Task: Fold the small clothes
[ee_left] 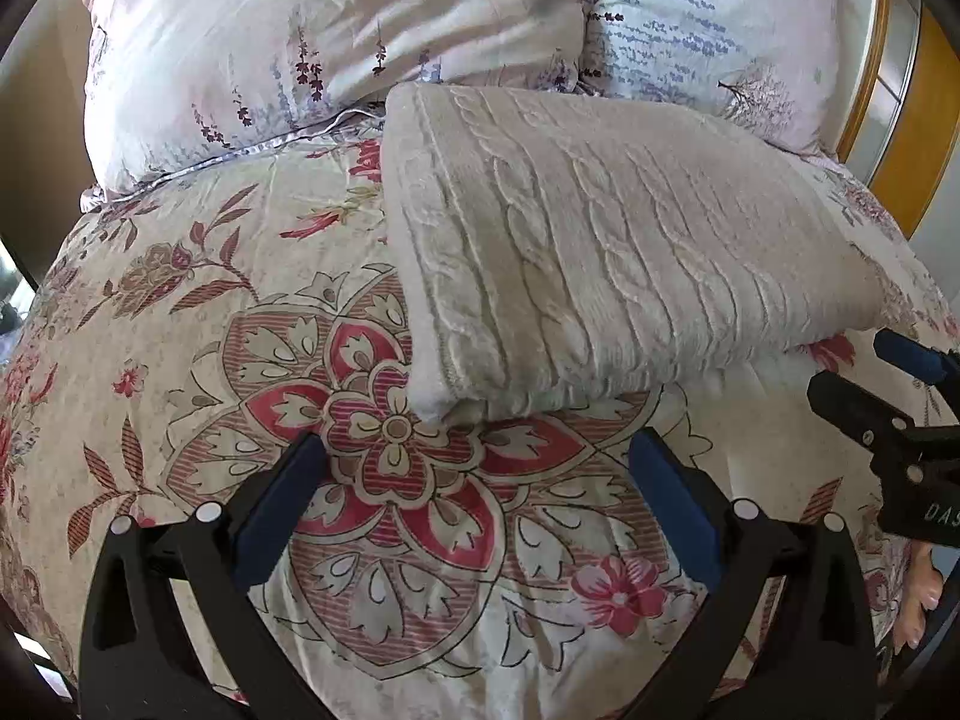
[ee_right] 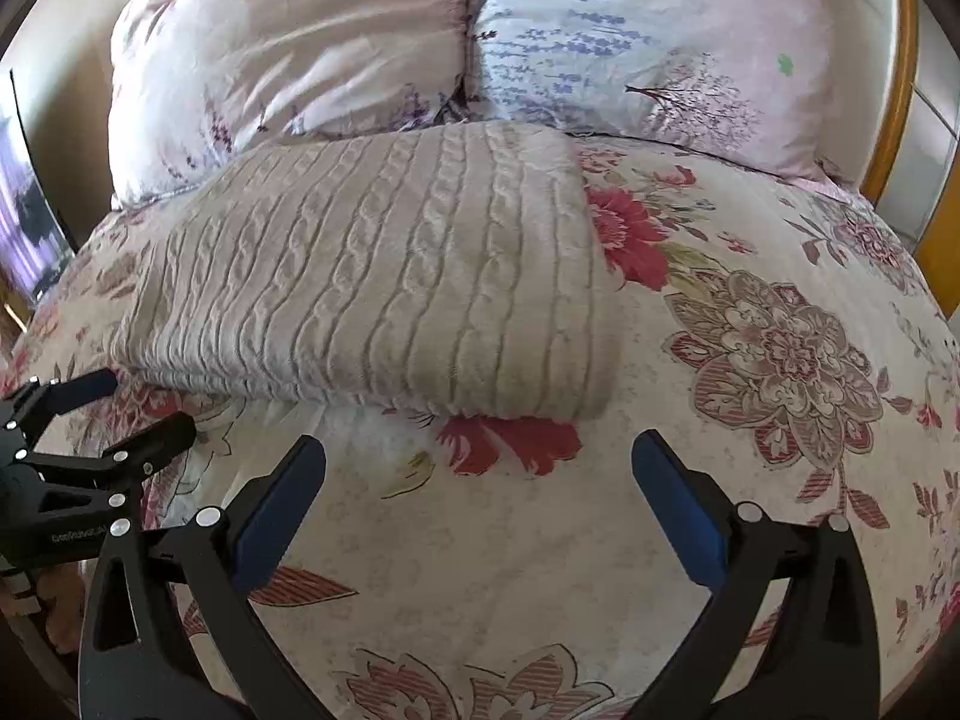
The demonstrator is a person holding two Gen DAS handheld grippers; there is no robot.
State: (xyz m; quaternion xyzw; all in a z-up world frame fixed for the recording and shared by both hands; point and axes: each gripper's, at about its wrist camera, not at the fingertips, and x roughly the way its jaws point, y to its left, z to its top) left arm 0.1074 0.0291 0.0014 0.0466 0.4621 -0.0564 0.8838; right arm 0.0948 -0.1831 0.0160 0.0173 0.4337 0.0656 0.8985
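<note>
A cream cable-knit garment (ee_left: 600, 252) lies folded into a thick rectangle on the floral bedspread (ee_left: 180, 360); the right wrist view shows the same garment (ee_right: 390, 288) just ahead. My left gripper (ee_left: 480, 450) hangs open just short of the garment's near left corner, nothing between its blue pads. My right gripper (ee_right: 480, 450) is open too, a little back from the garment's near edge, with only bedspread between its fingers. Each gripper shows in the other's view: the right gripper (ee_left: 870, 396) at the right edge, the left gripper (ee_right: 138, 402) at the left edge by the garment's near corner.
Two pale floral pillows (ee_left: 300, 48) (ee_left: 720, 30) lean at the head of the bed behind the garment. A wooden bed frame (ee_left: 936, 138) runs along the right. Fingers of a hand (ee_left: 918, 600) show at the lower right. Open bedspread (ee_right: 780, 360) lies right of the garment.
</note>
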